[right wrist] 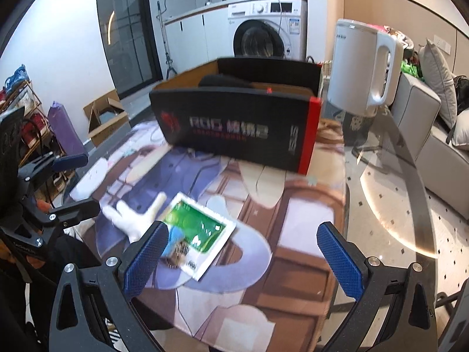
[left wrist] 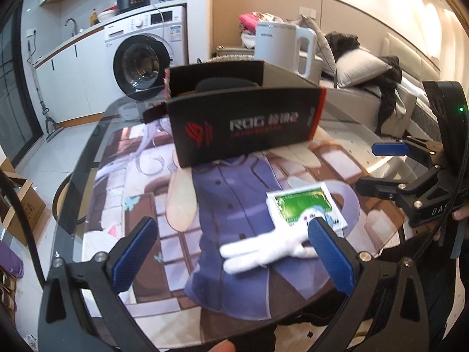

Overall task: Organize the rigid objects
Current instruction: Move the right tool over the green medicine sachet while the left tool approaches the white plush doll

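A green-and-white flat packet (left wrist: 304, 205) (right wrist: 199, 231) lies on the printed mat near the table's front. Behind it stands an open black ROG box (left wrist: 246, 123) (right wrist: 234, 123) with a dark rounded item (left wrist: 222, 83) inside. My left gripper (left wrist: 233, 253) is open above the mat, its right finger just in front of the packet. My right gripper (right wrist: 243, 259) is open too, its left finger over the packet's near corner. Each gripper shows in the other's view, the right gripper (left wrist: 381, 167) at the right and the left gripper (right wrist: 73, 183) at the left.
A white kettle (left wrist: 281, 44) (right wrist: 360, 64) stands behind the box to the right. The printed mat (left wrist: 234, 264) covers a round glass table whose rim (right wrist: 410, 158) curves close by. A washing machine (left wrist: 146, 52), a sofa (left wrist: 366, 94) and a cardboard box (right wrist: 102, 117) on the floor lie beyond.
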`<state>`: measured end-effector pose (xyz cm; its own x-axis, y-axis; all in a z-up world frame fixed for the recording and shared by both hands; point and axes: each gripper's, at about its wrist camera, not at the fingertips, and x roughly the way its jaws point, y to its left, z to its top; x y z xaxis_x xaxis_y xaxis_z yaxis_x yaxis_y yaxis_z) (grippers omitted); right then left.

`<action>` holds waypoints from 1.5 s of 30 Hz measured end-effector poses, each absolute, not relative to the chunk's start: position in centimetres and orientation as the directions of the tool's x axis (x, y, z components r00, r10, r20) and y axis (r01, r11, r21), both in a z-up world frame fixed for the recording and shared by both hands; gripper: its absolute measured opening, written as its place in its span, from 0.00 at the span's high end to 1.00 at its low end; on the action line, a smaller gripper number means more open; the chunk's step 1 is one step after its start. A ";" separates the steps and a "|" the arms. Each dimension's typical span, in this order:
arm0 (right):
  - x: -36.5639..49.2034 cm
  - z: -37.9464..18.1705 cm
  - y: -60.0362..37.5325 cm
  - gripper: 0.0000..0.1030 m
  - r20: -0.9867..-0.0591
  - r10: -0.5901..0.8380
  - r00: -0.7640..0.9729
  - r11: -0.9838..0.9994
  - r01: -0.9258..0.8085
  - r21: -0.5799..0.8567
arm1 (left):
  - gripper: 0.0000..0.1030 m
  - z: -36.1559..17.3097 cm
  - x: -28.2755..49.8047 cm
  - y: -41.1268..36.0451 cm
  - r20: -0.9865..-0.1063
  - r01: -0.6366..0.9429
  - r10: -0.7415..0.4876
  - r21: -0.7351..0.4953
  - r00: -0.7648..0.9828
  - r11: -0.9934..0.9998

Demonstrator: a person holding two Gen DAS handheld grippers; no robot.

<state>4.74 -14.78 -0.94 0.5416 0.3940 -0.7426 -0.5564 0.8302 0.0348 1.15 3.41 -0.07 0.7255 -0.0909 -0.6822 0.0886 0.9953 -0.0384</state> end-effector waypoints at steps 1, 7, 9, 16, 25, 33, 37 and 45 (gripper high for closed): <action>4.6 -1.4 -14.6 0.00 -0.752 0.385 0.535 0.831 -0.556 0.029 | 0.00 -0.4 1.2 3.2 -0.690 0.095 -0.094 -0.036 0.718 0.995; 4.0 -2.9 -14.3 0.00 -0.779 0.366 0.510 0.828 -0.560 0.022 | 0.00 -1.6 1.2 1.7 -0.722 0.129 -0.101 -0.016 0.684 0.992; 3.8 -3.0 -14.4 0.00 -0.782 0.368 0.504 0.828 -0.560 0.029 | 0.00 -1.7 1.1 1.3 -0.728 0.141 -0.101 -0.006 0.678 0.990; 3.2 -3.7 -14.3 0.00 -0.798 0.360 0.483 0.819 -0.573 0.022 | 0.00 -2.2 1.0 0.7 -0.742 0.171 -0.120 -0.008 0.659 0.985; 3.1 -4.1 -14.1 0.00 -0.807 0.348 0.478 0.815 -0.580 0.008 | 0.00 -3.6 2.1 0.7 -0.777 0.134 -0.084 0.000 0.624 0.991; 3.5 -4.5 -13.9 0.00 -0.816 0.342 0.466 0.815 -0.580 0.010 | 0.00 -4.6 3.3 2.2 -0.798 0.055 -0.060 -0.034 0.599 0.998; 3.6 -4.9 -13.5 0.00 -0.823 0.338 0.456 0.810 -0.586 0.007 | 0.00 -4.7 3.9 2.7 -0.797 0.026 -0.042 -0.032 0.602 0.999; 4.4 -5.5 -12.4 0.00 -0.834 0.340 0.435 0.796 -0.605 0.009 | 0.00 -4.8 5.3 3.7 -0.799 -0.024 -0.009 -0.029 0.601 0.999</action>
